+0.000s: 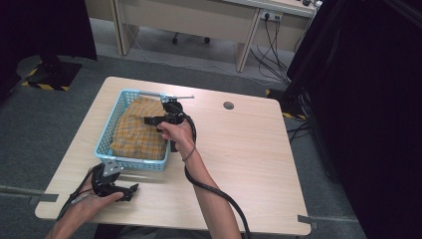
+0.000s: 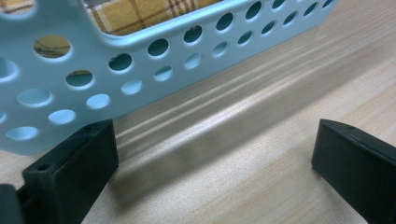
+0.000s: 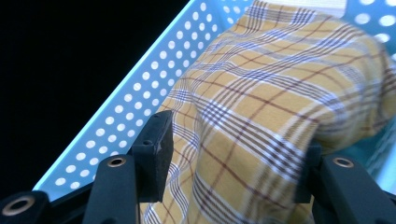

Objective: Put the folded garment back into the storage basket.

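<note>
1 plaid cloth (image 1: 139, 130) inside basket (image 1: 133, 163)

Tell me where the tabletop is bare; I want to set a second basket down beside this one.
The widest bare stretch of the table runs right of the blue basket, past the round grommet hole to the right edge. It is crowded at the basket, packed with plaid cloth under the right gripper, and at the front left corner, where the left gripper rests.

Surroundings — off the work

We note a wooden table (image 1: 249, 149) with a grommet hole (image 1: 228, 105); behind it a desk (image 1: 199, 20) and cables (image 1: 273, 55) — grey floor (image 1: 45, 124).
</note>
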### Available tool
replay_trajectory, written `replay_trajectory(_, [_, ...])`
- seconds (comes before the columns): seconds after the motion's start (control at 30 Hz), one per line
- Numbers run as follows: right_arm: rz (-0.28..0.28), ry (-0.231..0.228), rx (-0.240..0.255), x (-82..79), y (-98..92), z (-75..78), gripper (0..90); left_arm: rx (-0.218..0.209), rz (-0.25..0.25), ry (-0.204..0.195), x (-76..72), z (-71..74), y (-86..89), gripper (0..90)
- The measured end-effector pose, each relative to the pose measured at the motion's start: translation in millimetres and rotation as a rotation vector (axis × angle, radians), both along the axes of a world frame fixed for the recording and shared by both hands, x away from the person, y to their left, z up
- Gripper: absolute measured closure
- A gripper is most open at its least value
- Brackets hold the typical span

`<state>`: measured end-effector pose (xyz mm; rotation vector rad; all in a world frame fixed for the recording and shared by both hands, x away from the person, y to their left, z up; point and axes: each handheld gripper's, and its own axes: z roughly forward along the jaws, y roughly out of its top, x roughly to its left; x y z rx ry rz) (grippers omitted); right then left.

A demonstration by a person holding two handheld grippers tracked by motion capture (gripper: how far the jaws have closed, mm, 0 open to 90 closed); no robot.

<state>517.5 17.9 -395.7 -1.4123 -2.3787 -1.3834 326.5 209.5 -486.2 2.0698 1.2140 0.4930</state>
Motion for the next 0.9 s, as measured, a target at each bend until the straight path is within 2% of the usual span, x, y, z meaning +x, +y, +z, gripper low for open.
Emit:
replay_trajectory(0.17, [-0.013,-0.010,-0.015,1.4,-9.4,6.1,44.0,0.001,-0.001,0.000,0.1,0.1,0.1,0.0])
replay_trajectory(0.2, [-0.017,-0.012,-0.014,1.7,-11.5,7.6,43.7,0.024,0.000,-0.019,1.0,0.6,1.4,0.0])
replay_trajectory(0.4, [-0.051,-0.039,-0.010,3.6,-25.9,13.5,41.3,0.002,-0.001,-0.003,0.0,0.2,0.1,0.0])
replay_trajectory(0.67, [-0.075,-0.066,-0.008,2.9,-46.7,18.5,38.7,0.001,-0.001,-0.001,0.0,0.1,0.0,0.0])
replay_trajectory(0.9, [-0.093,-0.081,-0.011,1.3,-60.7,20.5,31.0,0.001,0.000,0.000,0.0,0.0,0.0,0.0])
